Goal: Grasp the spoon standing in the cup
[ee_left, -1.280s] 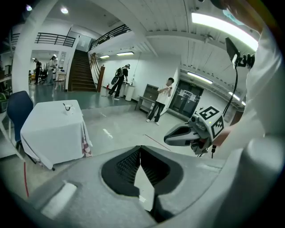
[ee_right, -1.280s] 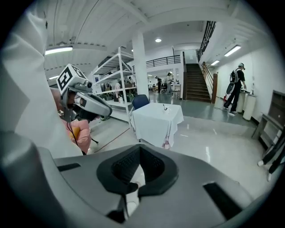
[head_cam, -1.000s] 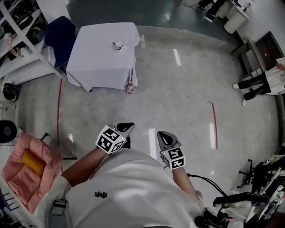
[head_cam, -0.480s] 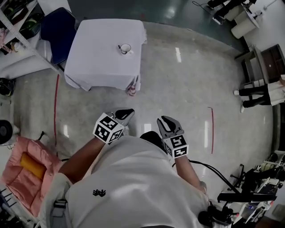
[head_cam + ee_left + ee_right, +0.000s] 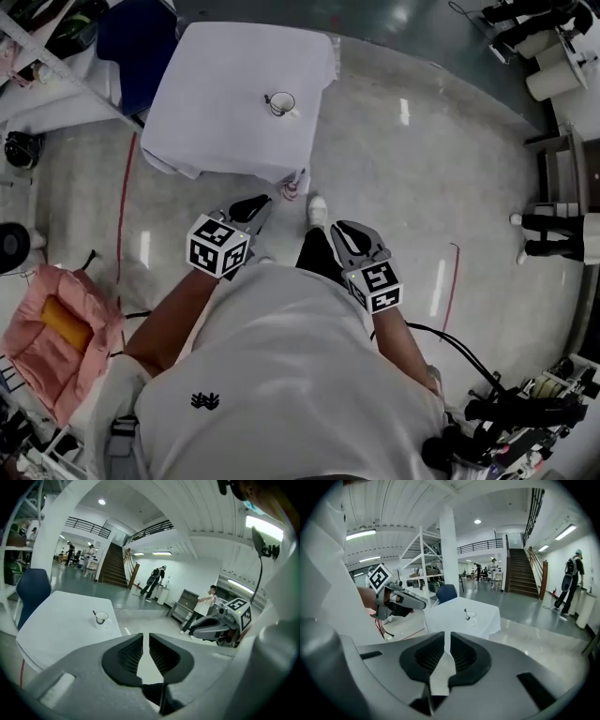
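A white cup (image 5: 281,103) stands near the right edge of a table with a white cloth (image 5: 216,84), and a dark spoon (image 5: 270,97) stands in it. In the left gripper view the cup (image 5: 101,618) and spoon (image 5: 95,614) look small and far off, as the cup (image 5: 471,615) does in the right gripper view. My left gripper (image 5: 258,202) hovers over the floor just short of the table's near edge. Its jaws are starting to open, showing only a thin slit with nothing in it. My right gripper (image 5: 339,228) is shut and empty beside it.
A blue chair (image 5: 141,37) stands behind the table, with shelving (image 5: 37,47) to its left. A pink cushioned bin (image 5: 56,342) sits at the lower left. Red tape (image 5: 124,216) marks the floor. A person (image 5: 562,234) stands at the far right. My shoe (image 5: 317,208) is stepping forward.
The table and cup have come closer and lower in the head view as I walk toward them. Both grippers stay held out in front of my chest.
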The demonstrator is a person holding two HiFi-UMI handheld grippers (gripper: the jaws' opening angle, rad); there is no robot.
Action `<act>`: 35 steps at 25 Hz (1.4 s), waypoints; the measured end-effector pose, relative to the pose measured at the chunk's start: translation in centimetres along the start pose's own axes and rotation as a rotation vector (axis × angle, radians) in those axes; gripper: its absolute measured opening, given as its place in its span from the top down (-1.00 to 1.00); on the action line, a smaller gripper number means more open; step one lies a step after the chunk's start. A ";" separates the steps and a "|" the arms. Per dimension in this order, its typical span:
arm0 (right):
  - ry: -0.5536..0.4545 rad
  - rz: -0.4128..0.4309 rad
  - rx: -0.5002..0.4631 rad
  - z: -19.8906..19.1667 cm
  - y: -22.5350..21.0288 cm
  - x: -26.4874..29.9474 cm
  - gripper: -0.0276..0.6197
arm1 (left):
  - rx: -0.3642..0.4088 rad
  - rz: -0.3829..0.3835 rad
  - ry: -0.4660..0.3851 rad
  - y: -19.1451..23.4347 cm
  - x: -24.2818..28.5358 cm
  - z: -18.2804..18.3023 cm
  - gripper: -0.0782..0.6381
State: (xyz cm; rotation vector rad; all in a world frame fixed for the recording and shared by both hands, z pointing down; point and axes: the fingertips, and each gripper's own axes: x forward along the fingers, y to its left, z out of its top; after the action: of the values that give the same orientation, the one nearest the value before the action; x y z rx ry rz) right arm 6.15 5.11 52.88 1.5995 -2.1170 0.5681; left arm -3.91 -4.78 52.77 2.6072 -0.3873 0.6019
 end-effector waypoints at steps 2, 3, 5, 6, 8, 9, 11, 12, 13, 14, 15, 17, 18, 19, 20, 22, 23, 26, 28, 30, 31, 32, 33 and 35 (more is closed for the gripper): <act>-0.003 0.045 -0.018 1.0 -2.7 1.9 0.77 | -0.061 0.050 -0.013 2.5 2.5 1.7 0.62; 0.000 0.068 -0.025 1.6 -4.1 2.8 0.78 | -0.097 0.077 -0.018 3.9 3.6 2.6 0.58; 0.010 0.103 -0.045 3.0 -7.3 4.3 0.80 | -0.156 0.138 -0.028 6.8 6.1 4.5 0.55; 0.015 0.114 -0.055 3.7 -9.2 4.8 0.82 | -0.175 0.171 -0.031 8.3 7.4 5.3 0.55; 0.026 0.133 -0.057 4.6 -12.7 5.7 0.85 | -0.208 0.232 -0.018 11.1 10.0 6.1 0.52; 0.030 0.144 -0.051 4.6 -14.1 6.0 0.85 | -0.234 0.261 -0.004 12.4 11.1 6.1 0.50; 0.034 0.167 -0.049 4.8 -17.0 6.5 0.86 | -0.309 0.310 0.010 14.8 13.4 6.0 0.49; 0.038 0.177 -0.057 5.0 -18.5 6.8 0.87 | -0.346 0.332 0.007 16.2 14.6 6.2 0.46; 0.043 0.186 -0.067 5.2 -19.9 7.0 0.87 | -0.380 0.353 0.000 17.5 15.8 6.4 0.45; 0.049 0.195 -0.073 5.3 -21.2 7.3 0.87 | -0.412 0.375 -0.007 18.8 16.9 6.4 0.44; 0.056 0.204 -0.075 5.4 -22.4 7.5 0.87 | -0.443 0.396 -0.014 20.1 17.8 6.4 0.42; 0.070 0.218 -0.070 5.4 -24.5 8.1 0.87 | -0.507 0.434 -0.037 22.5 19.2 6.3 0.39; 0.079 0.223 -0.069 5.4 -25.4 8.3 0.87 | -0.540 0.449 -0.050 23.7 19.7 6.3 0.37; 0.088 0.227 -0.071 5.3 -26.3 8.5 0.87 | -0.569 0.464 -0.059 24.7 20.2 6.2 0.34; 0.098 0.229 -0.075 5.2 -27.1 8.6 0.87 | -0.589 0.479 -0.064 25.6 20.7 6.1 0.33; 0.116 0.229 -0.080 5.0 -28.6 9.0 0.87 | -0.610 0.505 -0.057 27.4 21.6 5.8 0.32; 0.125 0.227 -0.080 4.9 -29.3 9.1 0.87 | -0.614 0.516 -0.046 28.1 22.1 5.6 0.32; 0.147 0.216 -0.073 4.7 -31.1 9.5 0.87 | -0.631 0.537 -0.014 30.0 23.4 4.6 0.32; 0.159 0.211 -0.065 4.5 -32.0 9.5 0.87 | -0.648 0.552 0.005 30.9 24.1 3.9 0.31; 0.172 0.210 -0.058 4.2 -32.8 9.4 0.87 | -0.670 0.573 0.014 31.6 24.6 3.3 0.32; 0.181 0.211 -0.057 4.0 -33.0 9.4 0.87 | -0.681 0.585 0.010 32.0 24.6 3.2 0.32; 0.191 0.213 -0.057 3.8 -33.1 9.4 0.87 | -0.687 0.595 0.001 32.2 24.6 3.2 0.38; 0.198 0.217 -0.058 3.6 -33.2 9.4 0.87 | -0.686 0.599 -0.008 32.4 24.7 3.3 0.46; 0.192 0.224 -0.057 3.7 -33.3 9.7 0.87 | -0.669 0.590 -0.020 32.3 25.1 3.9 0.65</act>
State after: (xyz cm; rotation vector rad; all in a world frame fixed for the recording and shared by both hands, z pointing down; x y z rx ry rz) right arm 35.61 -13.06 57.49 1.2332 -2.1582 0.6967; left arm 7.61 -38.84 72.64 1.8432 -1.1619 0.5066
